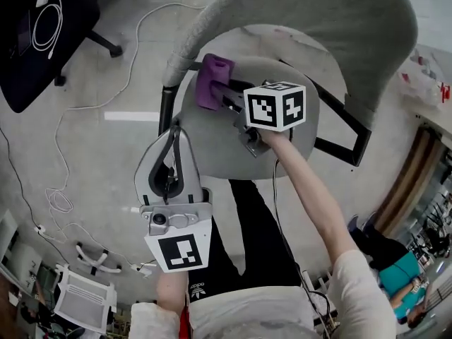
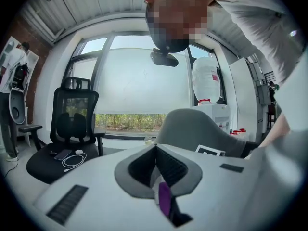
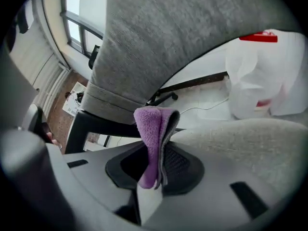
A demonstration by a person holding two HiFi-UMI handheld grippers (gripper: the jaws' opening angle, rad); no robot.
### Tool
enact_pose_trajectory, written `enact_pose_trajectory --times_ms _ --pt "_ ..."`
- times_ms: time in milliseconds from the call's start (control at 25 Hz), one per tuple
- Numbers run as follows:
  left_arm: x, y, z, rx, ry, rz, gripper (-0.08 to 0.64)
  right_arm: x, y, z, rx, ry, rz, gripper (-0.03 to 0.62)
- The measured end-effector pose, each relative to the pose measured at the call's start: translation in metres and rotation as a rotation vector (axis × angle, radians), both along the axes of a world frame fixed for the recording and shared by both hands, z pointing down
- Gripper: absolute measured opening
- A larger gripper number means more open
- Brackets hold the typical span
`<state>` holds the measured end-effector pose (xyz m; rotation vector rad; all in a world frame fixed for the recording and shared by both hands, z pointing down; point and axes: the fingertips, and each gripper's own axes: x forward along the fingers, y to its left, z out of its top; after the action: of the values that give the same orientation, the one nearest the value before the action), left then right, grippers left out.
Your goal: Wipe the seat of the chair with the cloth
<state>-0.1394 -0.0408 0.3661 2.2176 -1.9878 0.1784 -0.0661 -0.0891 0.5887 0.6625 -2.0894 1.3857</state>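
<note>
A grey chair fills the head view, its round seat (image 1: 212,143) below a curved backrest (image 1: 318,13). My right gripper (image 1: 220,90) reaches over the seat's far left part, shut on a folded purple cloth (image 1: 212,80). In the right gripper view the cloth (image 3: 153,134) stands up out of the shut right gripper (image 3: 155,174), with the seat (image 3: 240,143) to the right and the backrest (image 3: 159,42) above. My left gripper (image 1: 173,134) hovers at the seat's left edge, jaws together and holding nothing. In its own view the left gripper (image 2: 155,150) points past the chair toward a window.
A black office chair (image 1: 35,27) carrying a coiled white cable stands at the far left; it shows again as the black chair (image 2: 72,129). Loose cables (image 1: 63,196) trail over the floor. A white plastic bag (image 3: 260,81) lies behind the grey chair. The chair's black arm frame (image 1: 339,129) juts right.
</note>
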Motion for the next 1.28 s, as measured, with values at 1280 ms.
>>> enact_pose_trajectory --times_ms 1280 --pt "0.046 -0.013 0.010 -0.044 0.035 0.116 0.014 0.182 -0.006 0.051 -0.055 0.388 0.047 0.083"
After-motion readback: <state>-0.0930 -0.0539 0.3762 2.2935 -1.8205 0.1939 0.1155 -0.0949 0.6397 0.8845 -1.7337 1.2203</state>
